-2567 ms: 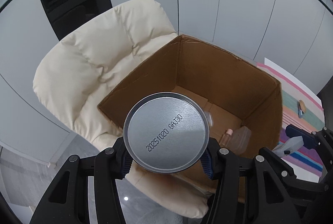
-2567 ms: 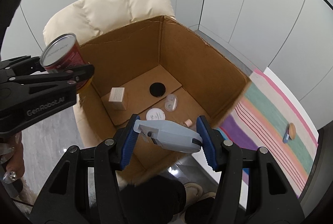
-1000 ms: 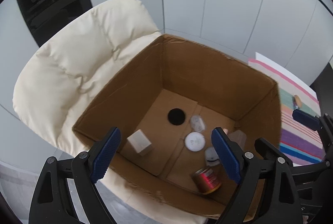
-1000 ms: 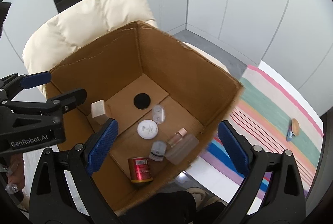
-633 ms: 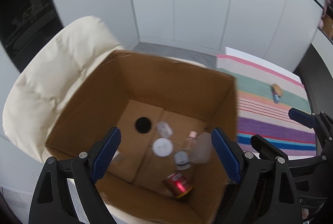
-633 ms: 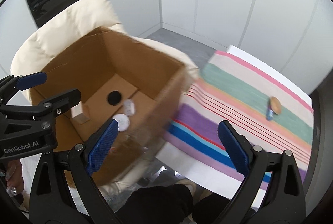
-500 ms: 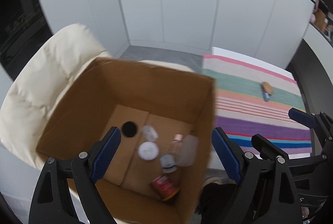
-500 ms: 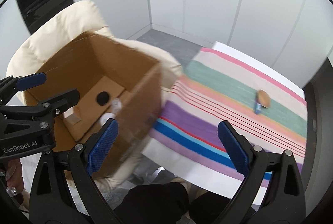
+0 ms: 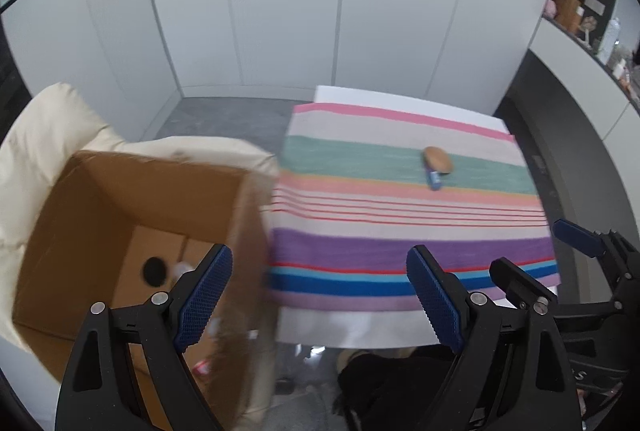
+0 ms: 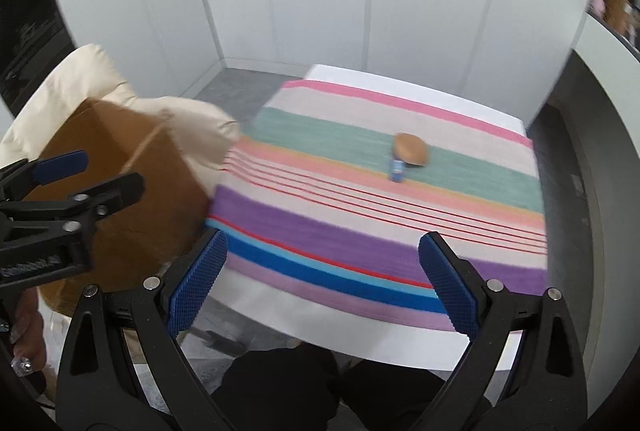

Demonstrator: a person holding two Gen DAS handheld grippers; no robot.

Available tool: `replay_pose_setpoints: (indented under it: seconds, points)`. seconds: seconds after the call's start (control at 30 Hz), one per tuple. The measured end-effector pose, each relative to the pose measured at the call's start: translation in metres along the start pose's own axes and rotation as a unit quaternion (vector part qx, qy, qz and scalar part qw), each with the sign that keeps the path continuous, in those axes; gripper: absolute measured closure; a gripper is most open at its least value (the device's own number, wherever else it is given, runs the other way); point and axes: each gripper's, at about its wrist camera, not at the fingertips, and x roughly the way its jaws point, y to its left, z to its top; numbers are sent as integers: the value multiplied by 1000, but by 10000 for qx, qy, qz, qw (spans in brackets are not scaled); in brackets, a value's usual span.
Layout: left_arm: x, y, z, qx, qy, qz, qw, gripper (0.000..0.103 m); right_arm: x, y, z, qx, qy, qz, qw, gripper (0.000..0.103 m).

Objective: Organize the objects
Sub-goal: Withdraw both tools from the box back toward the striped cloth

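white panelled wall [image 9: 280,11] behind, smooth, with vertical seams. grey floor [image 9: 224,115] at its foot.

striped cloth [image 9: 400,207] lies flat over a white table [image 9: 400,99]; woven-looking bands of pink, beige, teal, peach, thin red lines, purple, blue, lilac. white edge shows at far and near sides.

cream padded chair [image 9: 36,135], quilted, puffy, soft folds. on it sits a cardboard box [image 9: 132,199], brown, matte, open-topped, square walls, blurred. a round black disc [image 9: 155,271] and a pale round item beside it lie on the box floor; other contents too blurred to tell.

left gripper [image 9: 316,295]: black plastic frame, blue cross-hatched rubber pads, jaws wide apart, nothing between them. one finger hangs over the box, the other over the cloth's near edge.

right gripper [image 10: 322,283]: same build, jaws wide apart, empty, over the near edge of the cloth.

remaining task things on the teal band, well apart from both grippers: a tan rounded oval object [image 10: 411,149], smooth, and a small blue tube [image 10: 397,169], cylindrical, touching or just beside it.

dark clothing [image 10: 280,391] of the person at bottom edge.
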Motion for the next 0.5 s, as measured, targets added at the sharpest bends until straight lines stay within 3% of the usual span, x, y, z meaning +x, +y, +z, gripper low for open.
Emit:
replay_pose_setpoints:
  seconds: [0.1,0.27,0.5]
  points:
    - [1,-21,4,135,-100,-85,9998,13,-3,-25,-5,71,-88,-243,9996,5]
    - [12,-48,11,226,-169,-150,9995,13,1,-65,-9,365,-80,-292,9989,5]
    - [54,-83,26,414,23,-219,9989,13,28,-117,-11,787,70,-285,9965,5]
